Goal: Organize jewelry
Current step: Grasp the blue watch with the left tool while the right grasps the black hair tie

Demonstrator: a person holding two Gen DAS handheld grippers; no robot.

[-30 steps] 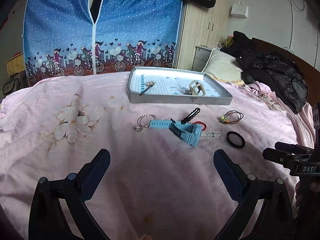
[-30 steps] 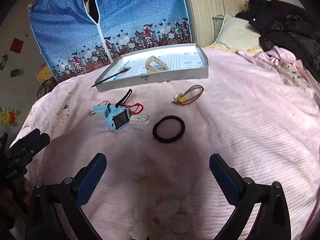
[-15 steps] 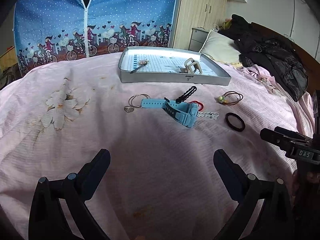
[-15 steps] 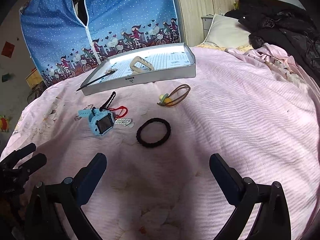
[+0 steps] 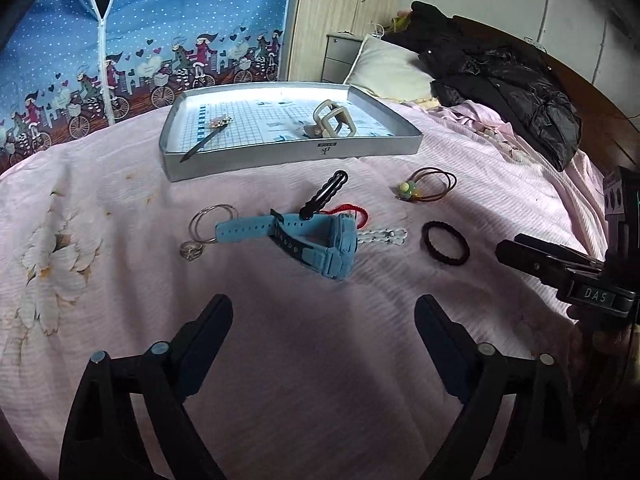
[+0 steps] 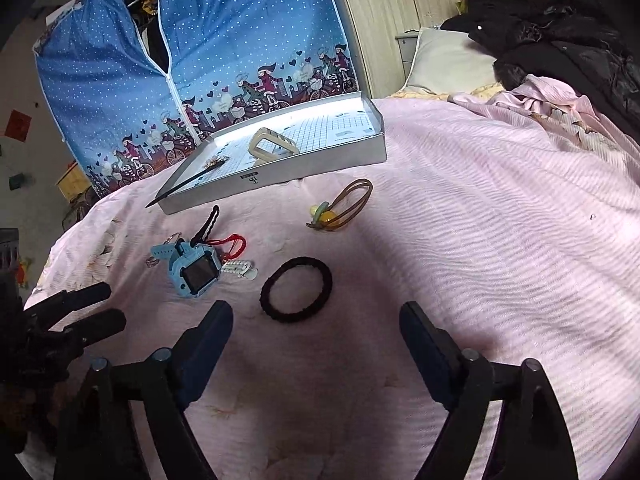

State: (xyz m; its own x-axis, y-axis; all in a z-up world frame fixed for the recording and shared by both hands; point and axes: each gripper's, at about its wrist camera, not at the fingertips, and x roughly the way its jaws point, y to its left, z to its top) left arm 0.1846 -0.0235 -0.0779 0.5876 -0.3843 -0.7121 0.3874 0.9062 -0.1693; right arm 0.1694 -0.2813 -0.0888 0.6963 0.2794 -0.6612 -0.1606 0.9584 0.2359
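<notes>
A blue watch is seen lying on the pink bedspread in front of a shallow grey tray, with its dark screen turned toward the right wrist view. A black wavy hair clip is propped against the watch strap, and a red cord and a short white chain are tucked just beside the watch case. Two thin silver hoops and a small ring are laid at the strap's free end. To the other side of the watch, a black hair tie is spread flat on the bed, and a brown elastic with a green and yellow bead is placed between that tie and the tray. Inside the tray, a beige clasp-like piece and a dark hair stick with a decorated head are held (the stick's tip overhangs the tray's near rim in the right wrist view). The left gripper is held spread wide and empty above the bedspread, short of the watch. The right gripper is likewise released, nothing between its fingers, with the black hair tie lying just ahead of it. A black jacket and a pillow are piled at the far end of the bed, and a blue fabric wardrobe is seen behind the tray.
</notes>
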